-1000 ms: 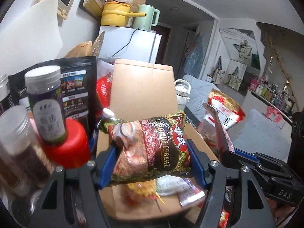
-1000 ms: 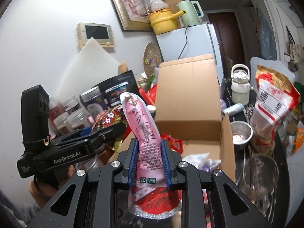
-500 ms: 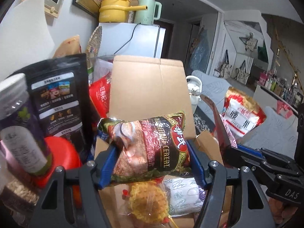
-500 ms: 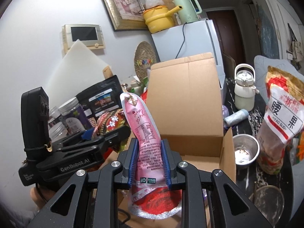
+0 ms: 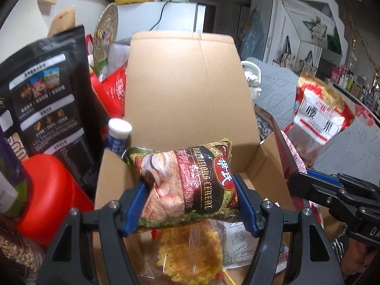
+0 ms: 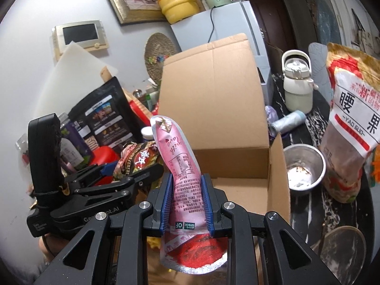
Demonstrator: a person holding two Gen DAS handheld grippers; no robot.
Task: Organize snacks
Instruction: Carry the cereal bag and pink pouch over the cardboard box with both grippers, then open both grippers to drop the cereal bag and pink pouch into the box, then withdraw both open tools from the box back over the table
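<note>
The left gripper [image 5: 190, 204] holds a cereal bag [image 5: 187, 185] over the open cardboard box [image 5: 190, 90]. The bag lies sideways between the two blue pads, so it can go down flat into the box. I think it is up there because the box is where the snacks go. The box flap stands up at the back, so the top is open and things can drop in from above.

The jaws of the left gripper are spread fairly wide, as wide as the bag is fat. Both pads press on the bag, one on each side, and the bag bulges a little between them.

The right gripper [image 6: 186, 204] holds a pink pouch [image 6: 182, 178]. The pouch stands up tall and thin, with its top leaning over toward the box. It is at the near edge of the box, just beside the cereal bag. The jaws here are almost closed, because the pouch is so thin. Both pads touch it.

Down in the box there is a clear bag of yellow snacks [image 5: 190, 251] and a white packet [image 5: 242, 247], right under the cereal bag. So some snacks are in the box. The cereal bag looks like the next to go in, and the pink pouch waits close by.
</note>
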